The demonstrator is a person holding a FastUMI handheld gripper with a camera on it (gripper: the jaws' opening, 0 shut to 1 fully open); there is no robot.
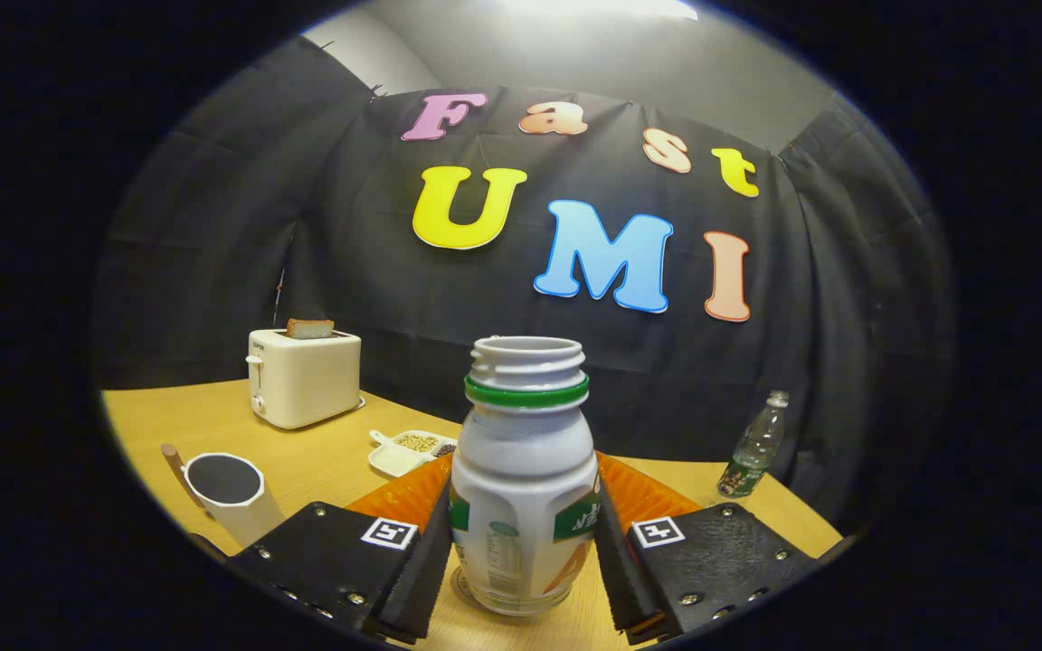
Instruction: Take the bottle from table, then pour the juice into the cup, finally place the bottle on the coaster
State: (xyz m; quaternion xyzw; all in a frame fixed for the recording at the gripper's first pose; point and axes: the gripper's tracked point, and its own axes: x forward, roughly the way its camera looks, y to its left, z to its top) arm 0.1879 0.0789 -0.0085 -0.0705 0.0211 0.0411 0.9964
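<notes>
Between our 2 fingers [429,561] stands the bottle [523,470], upright on the wooden table [313,461]. Our gripper [524,565] has its jaws closed in on the bottle's lower body, and the ribbed inner pads of both fingers lie against its sides, so we have it clasped. We see a rounded plastic body, pale and smooth, with moulded grooves down the front, a printed label band around the waist, a clear base and a green ring below a threaded neck. Its mouth is open, with no cap on it.

Just behind the bottle lies the coaster [643,493], an orange mat with a ridged surface, showing on both sides of the bottle's body. To our left, beside the left finger, stands the cup [230,493], white outside, dark inside, with faceted walls and a handle pointing away to the left. Beyond the coaster we see a white divided dish [408,450] holding small grains or beans. Further back on the left sits a cream toaster [304,375], boxy with rounded corners, with 1 brown slice of bread [309,328] sticking out of its slot. On the right, well apart from the gripper, a clear water bottle [753,448] with a green label stands near the table's edge.
</notes>
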